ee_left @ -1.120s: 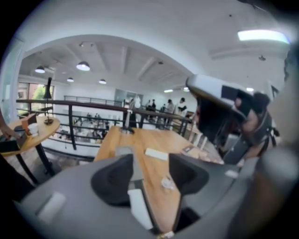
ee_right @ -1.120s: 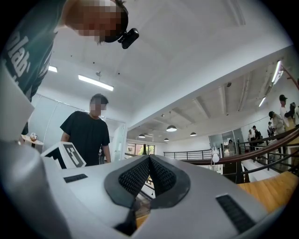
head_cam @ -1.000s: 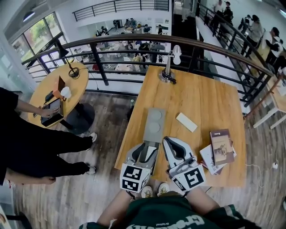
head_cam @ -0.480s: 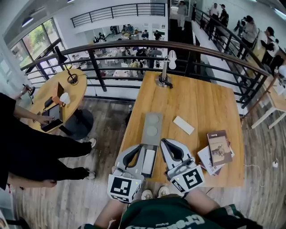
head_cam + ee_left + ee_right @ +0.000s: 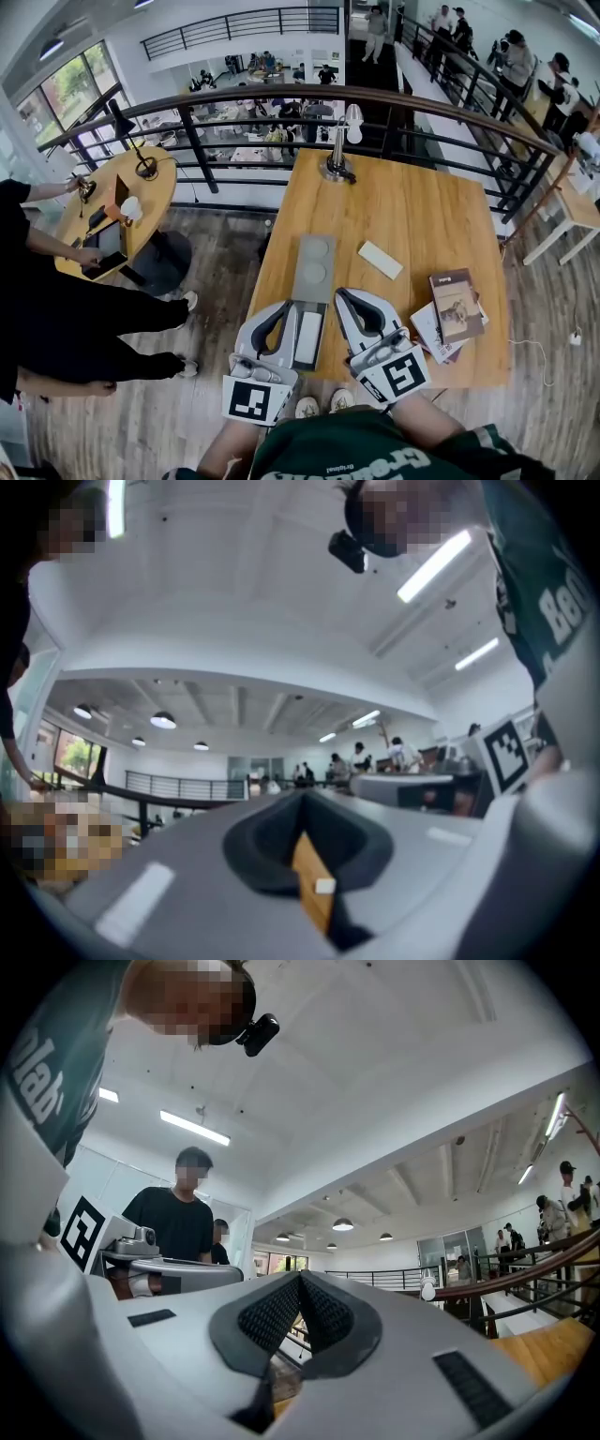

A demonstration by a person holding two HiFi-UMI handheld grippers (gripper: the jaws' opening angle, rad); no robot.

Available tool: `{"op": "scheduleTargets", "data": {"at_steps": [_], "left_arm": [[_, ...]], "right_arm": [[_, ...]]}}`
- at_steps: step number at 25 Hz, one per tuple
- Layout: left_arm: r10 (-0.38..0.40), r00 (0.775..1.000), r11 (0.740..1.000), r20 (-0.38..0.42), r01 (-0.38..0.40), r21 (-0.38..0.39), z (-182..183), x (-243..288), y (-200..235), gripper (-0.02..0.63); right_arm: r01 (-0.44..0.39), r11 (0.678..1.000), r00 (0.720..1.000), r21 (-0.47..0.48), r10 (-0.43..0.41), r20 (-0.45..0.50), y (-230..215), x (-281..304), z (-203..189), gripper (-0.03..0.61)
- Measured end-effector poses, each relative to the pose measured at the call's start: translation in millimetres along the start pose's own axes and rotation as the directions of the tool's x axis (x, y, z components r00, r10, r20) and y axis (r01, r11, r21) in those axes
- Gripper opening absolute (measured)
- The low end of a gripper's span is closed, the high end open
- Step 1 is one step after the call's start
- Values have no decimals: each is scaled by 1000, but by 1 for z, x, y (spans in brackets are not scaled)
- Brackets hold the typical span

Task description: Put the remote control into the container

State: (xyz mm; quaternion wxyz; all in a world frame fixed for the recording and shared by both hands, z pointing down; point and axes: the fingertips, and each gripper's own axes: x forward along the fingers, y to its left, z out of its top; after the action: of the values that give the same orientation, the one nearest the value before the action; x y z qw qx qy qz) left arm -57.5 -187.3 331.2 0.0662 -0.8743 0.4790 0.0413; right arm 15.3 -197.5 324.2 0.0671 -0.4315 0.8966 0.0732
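jaws: left gripper (image 5: 283,307) and right gripper (image 5: 345,295) both closed tight, empty | table (image 5: 422,216): container (image 5: 314,292) ahead, between my two grippers | white remote (image 5: 307,337) lies lengthwise in its near bay, just right of left gripper | second white bar (image 5: 380,260) on bare wood, ahead-right of right gripper, slanted; right hand nearer, I'd say

Your slim white remote (image 5: 307,337) lies flat in the long grey container (image 5: 315,295) (near end, lengthwise).

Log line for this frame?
left gripper: jaws shut, empty | right gripper: jaws shut, empty | remote: in container | white bar: outside container
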Motion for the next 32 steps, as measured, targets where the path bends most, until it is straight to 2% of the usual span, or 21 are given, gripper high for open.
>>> {"op": "scheduleTargets", "data": {"at_steps": [5, 12, 32], "left_arm": [[0, 1000, 1000, 2, 0, 25, -3, 0, -3, -2], [-21, 1000, 1000, 12, 20, 16, -1, 2, -6, -2], [-60, 998, 998, 12, 60, -22, -2, 2, -15, -2]], "right_arm": [[1, 1000, 1000, 3, -1, 8, -2, -2, 2, 15], [-7, 1000, 1000, -27, 7, -17, -1, -4, 0, 15], [3, 1000, 1000, -3, -3, -17, -5, -5, -5, 15]]}}
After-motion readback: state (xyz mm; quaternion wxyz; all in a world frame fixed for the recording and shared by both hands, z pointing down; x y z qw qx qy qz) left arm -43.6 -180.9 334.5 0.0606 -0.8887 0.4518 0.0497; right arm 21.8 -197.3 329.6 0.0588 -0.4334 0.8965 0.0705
